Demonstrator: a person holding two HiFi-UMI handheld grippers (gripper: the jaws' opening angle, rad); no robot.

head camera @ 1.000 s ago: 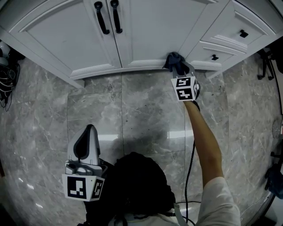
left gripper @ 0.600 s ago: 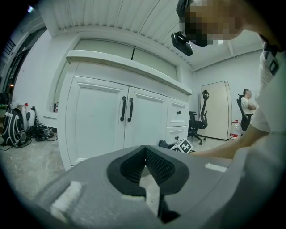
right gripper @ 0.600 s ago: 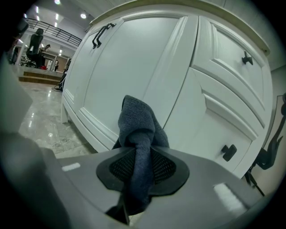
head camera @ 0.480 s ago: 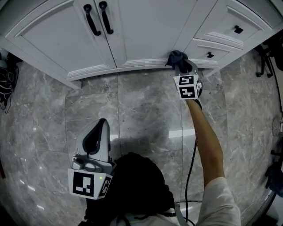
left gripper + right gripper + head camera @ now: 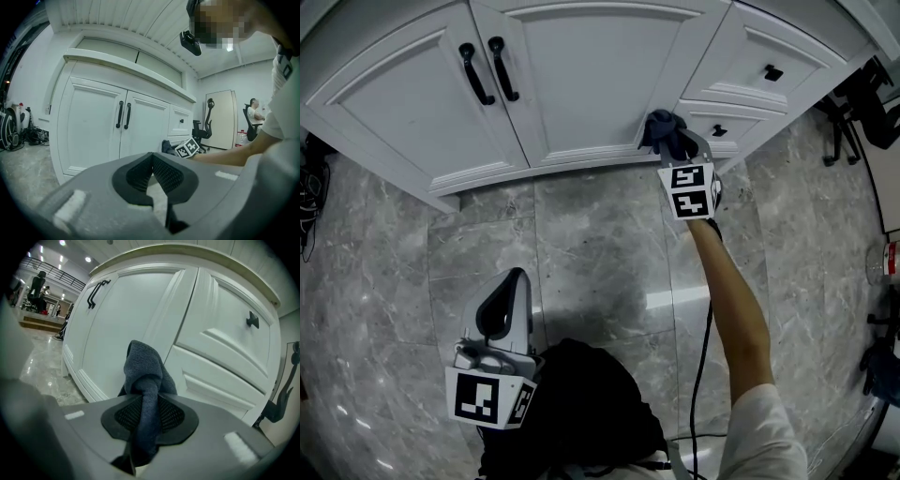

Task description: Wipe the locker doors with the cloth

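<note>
I had the dark cloth (image 5: 145, 366) pinched in my right gripper (image 5: 149, 416) so its bunched end met the locker door's (image 5: 600, 75) lower corner, while my left gripper (image 5: 152, 164), jaws together on nothing, hung idle above the floor (image 5: 581, 244).

Glossy grey marble floor tiles (image 5: 600, 248), a black office chair (image 5: 205, 125) beside a white wall (image 5: 225, 77).
</note>
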